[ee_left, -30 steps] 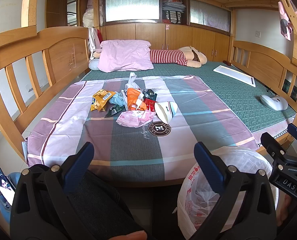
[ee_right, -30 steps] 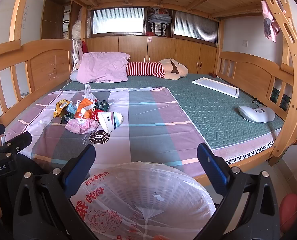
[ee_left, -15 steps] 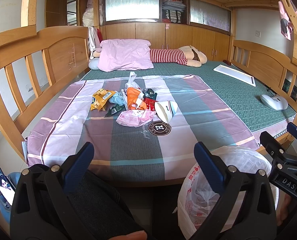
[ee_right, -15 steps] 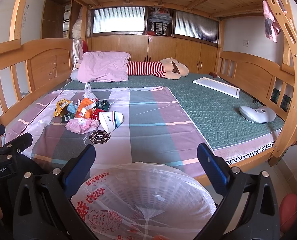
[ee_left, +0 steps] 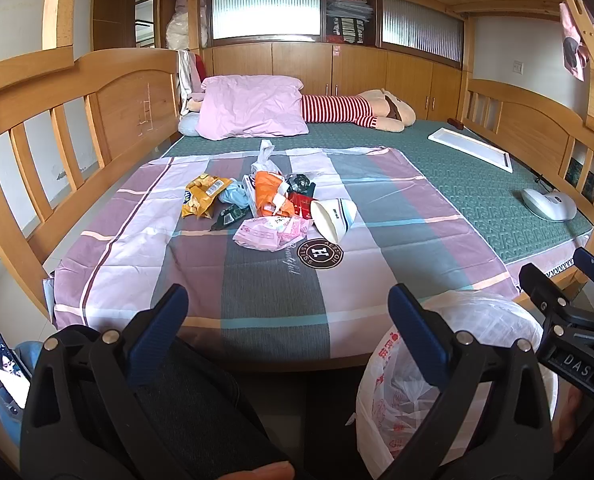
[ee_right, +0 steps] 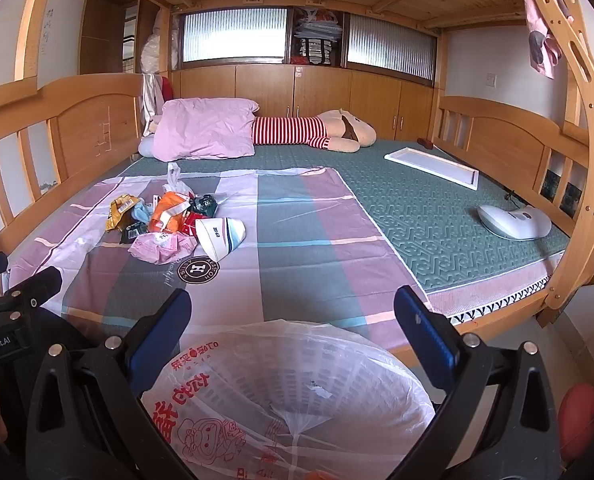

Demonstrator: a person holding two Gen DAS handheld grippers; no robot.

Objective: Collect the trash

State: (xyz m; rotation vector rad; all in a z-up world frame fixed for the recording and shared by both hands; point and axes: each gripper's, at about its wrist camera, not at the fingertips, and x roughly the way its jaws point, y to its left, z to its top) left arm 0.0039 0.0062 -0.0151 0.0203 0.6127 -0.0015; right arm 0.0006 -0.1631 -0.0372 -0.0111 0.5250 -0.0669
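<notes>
A pile of trash lies on the striped sheet: a yellow snack bag [ee_left: 202, 196], an orange wrapper [ee_left: 270, 199], a pink wrapper [ee_left: 271, 233] and a white paper cup [ee_left: 334, 218] on its side. The pile also shows in the right wrist view, with the orange wrapper [ee_right: 168, 212] and the cup [ee_right: 219, 234]. A white bin lined with a plastic bag [ee_right: 289, 396] stands on the floor before the bed, also in the left wrist view [ee_left: 453, 368]. My left gripper [ee_left: 287, 320] is open and empty, short of the bed. My right gripper [ee_right: 291, 322] is open and empty above the bin.
A wooden bunk frame [ee_left: 37, 128] surrounds the bed. A pink pillow [ee_left: 253, 108], a striped plush toy [ee_left: 357, 110], a white tray [ee_left: 471, 146] and a white device [ee_left: 549, 204] lie on the green mattress. A phone [ee_left: 5, 364] sits low left.
</notes>
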